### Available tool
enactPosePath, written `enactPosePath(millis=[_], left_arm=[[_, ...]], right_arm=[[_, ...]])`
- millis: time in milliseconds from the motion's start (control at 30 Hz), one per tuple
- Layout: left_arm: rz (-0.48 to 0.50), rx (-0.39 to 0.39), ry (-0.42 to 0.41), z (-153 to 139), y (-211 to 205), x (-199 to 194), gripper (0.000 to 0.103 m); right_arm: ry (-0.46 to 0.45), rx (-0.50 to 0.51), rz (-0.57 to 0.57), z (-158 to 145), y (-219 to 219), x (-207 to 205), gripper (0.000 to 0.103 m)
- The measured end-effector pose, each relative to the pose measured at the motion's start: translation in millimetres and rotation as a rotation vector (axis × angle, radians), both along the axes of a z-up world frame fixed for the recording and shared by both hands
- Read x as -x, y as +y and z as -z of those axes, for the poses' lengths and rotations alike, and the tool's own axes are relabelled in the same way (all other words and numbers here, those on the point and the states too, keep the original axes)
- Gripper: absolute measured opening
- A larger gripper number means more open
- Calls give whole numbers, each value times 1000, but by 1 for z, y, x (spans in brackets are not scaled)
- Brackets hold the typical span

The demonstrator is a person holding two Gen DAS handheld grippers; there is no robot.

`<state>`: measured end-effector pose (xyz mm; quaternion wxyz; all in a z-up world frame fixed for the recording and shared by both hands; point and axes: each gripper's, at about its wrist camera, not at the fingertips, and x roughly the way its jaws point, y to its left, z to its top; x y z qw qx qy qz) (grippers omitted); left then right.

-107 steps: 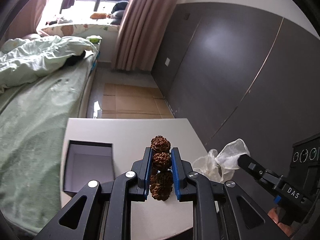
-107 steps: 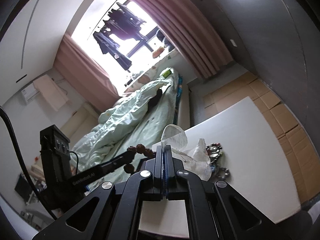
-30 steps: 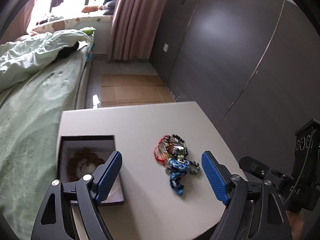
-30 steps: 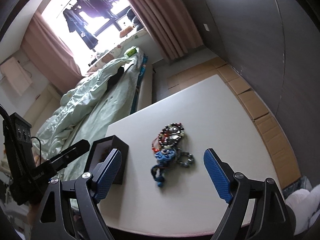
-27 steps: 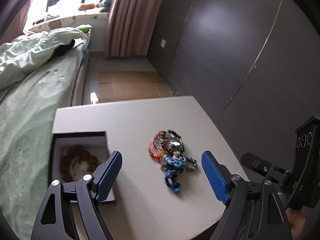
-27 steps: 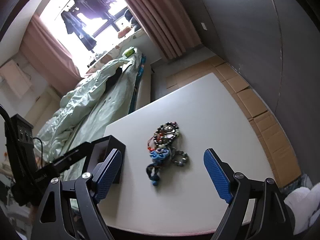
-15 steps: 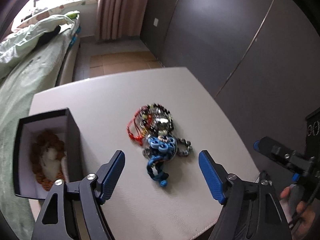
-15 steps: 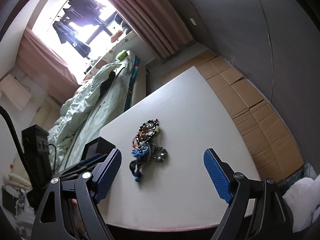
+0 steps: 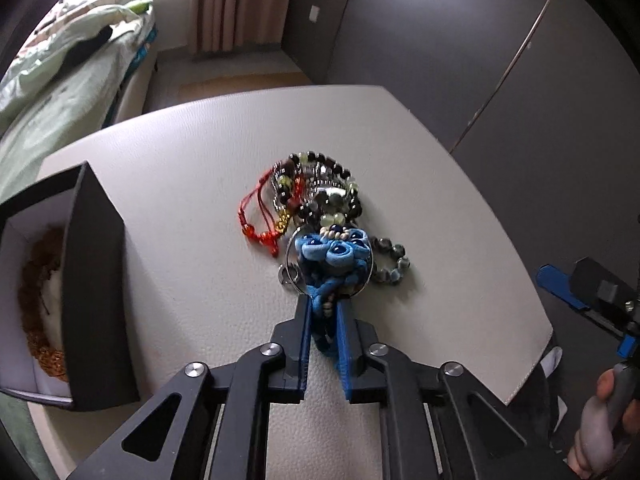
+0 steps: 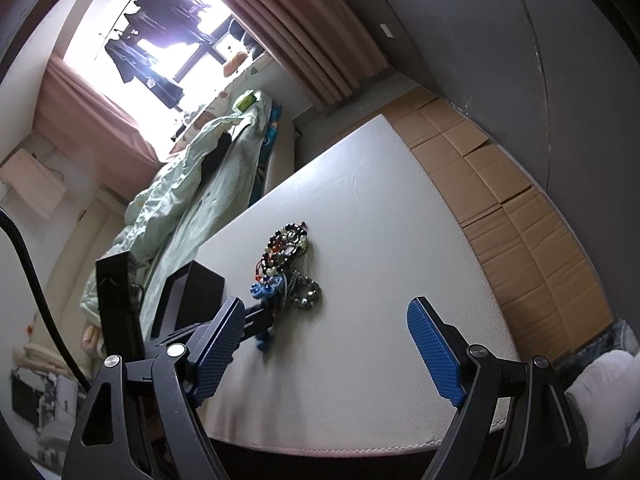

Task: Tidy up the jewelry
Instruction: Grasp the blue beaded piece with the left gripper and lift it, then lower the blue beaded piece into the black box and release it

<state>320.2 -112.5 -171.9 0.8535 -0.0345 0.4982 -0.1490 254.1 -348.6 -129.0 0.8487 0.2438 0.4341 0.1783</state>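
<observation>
On the bench (image 9: 180, 184), the open box (image 9: 94, 280) stands to the left with brown beads (image 9: 40, 280) inside. My left tongs (image 9: 325, 312) have just been closing and now clench the blue ornament's tail (image 9: 326, 300), whose length runs straight away from them into the jewelry pile (image 9: 316, 200) beyond. My right tongs (image 10: 324, 344) hang released, well back from the pile; the left is nearer. I judge the lift must carry left, toward the box.

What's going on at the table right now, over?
Left gripper just closed on blue knotted bracelet. Right gripper open, empty. Black box beside pile, brown beads inside. Other bracelets tangled against it.
</observation>
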Motion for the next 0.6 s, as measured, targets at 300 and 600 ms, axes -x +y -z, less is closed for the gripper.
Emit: enactPosePath(millis=[300, 600], left_arm=[[-41, -3, -122, -42, 13, 24, 9], [-111, -8, -187, -69, 42, 37, 9]], right_arm=[[3, 10, -50, 5, 18, -4, 76], [16, 35, -107, 9, 47, -15, 75]])
